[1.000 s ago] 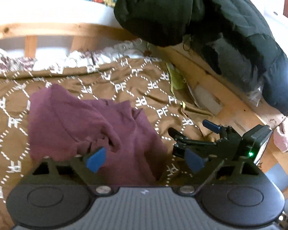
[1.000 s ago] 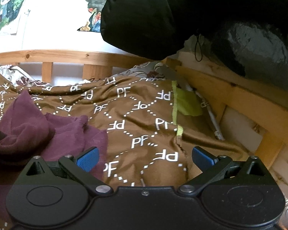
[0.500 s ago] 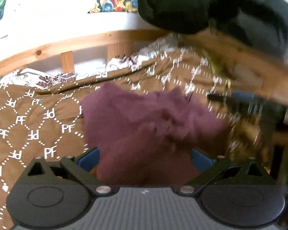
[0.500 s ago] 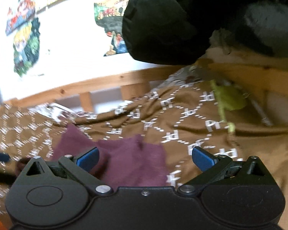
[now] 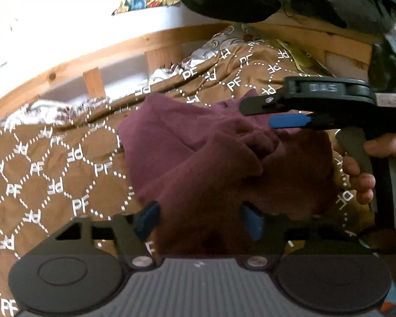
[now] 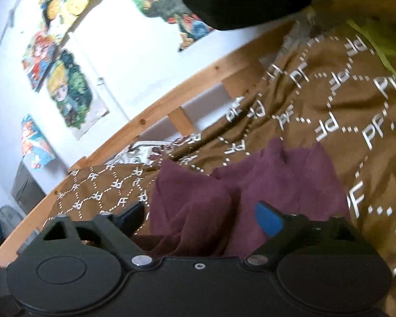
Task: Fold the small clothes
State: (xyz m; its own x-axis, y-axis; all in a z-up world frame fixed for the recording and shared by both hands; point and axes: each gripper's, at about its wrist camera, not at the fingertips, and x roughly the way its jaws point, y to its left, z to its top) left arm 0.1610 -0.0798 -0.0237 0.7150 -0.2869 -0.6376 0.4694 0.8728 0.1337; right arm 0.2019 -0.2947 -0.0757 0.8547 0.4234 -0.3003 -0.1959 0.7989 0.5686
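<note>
Two pairs of tongs are closing in on one crumpled maroon garment that lies bunched on my brown patterned bedspread, near the wooden bed rail on the far side. My left gripper has just been narrowing; its blue pads sit either side of the near fold of cloth, yet I cannot tell whether they press on it. My right gripper comes in from the right, rolled onto its side, its jaws fairly wide and also just closing, with cloth lying between them but not visibly pinched.

I judge the fabric soft, light and floppy, likely a fleecy knit that will sag and cling to itself rather than slide. It will not hold a crease unaided. I would take hold at two outer edges or corners, not the heaped middle, so it can be pulled flat first.
</note>
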